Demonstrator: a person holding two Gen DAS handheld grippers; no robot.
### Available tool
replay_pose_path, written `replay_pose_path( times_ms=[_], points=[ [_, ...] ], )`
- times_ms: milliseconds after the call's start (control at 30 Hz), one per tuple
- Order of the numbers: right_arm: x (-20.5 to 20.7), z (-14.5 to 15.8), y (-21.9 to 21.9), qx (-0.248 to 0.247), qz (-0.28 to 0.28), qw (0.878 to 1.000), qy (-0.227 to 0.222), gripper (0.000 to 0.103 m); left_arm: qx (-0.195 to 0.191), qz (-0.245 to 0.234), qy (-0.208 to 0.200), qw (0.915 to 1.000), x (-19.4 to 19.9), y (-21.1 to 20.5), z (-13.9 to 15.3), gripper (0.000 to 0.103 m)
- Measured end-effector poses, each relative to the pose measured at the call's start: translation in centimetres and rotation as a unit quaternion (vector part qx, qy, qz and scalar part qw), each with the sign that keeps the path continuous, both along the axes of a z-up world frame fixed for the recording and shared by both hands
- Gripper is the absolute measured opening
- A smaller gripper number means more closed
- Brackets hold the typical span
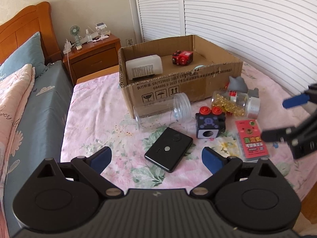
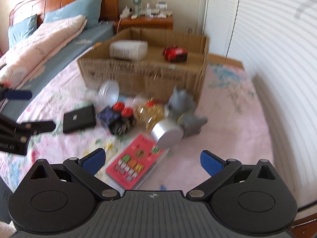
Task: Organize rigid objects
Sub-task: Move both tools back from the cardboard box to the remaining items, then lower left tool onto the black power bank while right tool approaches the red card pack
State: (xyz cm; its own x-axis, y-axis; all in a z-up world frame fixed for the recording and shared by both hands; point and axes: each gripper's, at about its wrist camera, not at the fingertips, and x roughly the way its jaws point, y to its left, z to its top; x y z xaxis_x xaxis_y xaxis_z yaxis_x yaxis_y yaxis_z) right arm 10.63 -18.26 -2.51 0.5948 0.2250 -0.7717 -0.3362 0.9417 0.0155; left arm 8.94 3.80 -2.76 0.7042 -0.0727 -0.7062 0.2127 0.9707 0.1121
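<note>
An open cardboard box stands on the pink floral bedspread. Inside lie a white container and a red toy car. In front lie a clear empty jar, a black flat device, a dark cube toy with red knobs, a jar of gold beads with a silver lid, a grey figurine and a pink card pack. My left gripper is open above the black device. My right gripper is open over the pink pack.
A bed with a blue sheet, pink quilt and blue pillows lies to the left. A wooden nightstand with a small fan and clutter stands behind. White louvred doors run along the right. The right wrist view is motion-blurred.
</note>
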Motion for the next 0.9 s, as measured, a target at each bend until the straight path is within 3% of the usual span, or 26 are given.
replay_pose_path(
  times_ms=[233, 500, 700, 900],
  points=[
    [-1.2, -1.8, 1.1, -0.003, 0.013, 1.0, 0.006, 0.103, 0.002, 0.004, 0.019, 0.9998, 0.6, 0.4, -2.2, 0.097],
    [-0.3, -3.4, 2.1, 0.01, -0.009, 1.0, 0.02, 0.103, -0.005, 0.007, 0.03, 0.9995, 1.6, 0.6, -3.9, 0.097],
    [0.3, -4.2, 2.8, -0.011, -0.024, 1.0, 0.01, 0.103, -0.002, 0.01, 0.037, 0.9992, 2.6, 0.4, -5.1, 0.098],
    [-0.4, -4.5, 1.4, -0.022, -0.026, 0.999, -0.001, 0.103, -0.03, 0.028, 0.042, 0.9983, 3.0, 1.5, -5.3, 0.098]
  ],
)
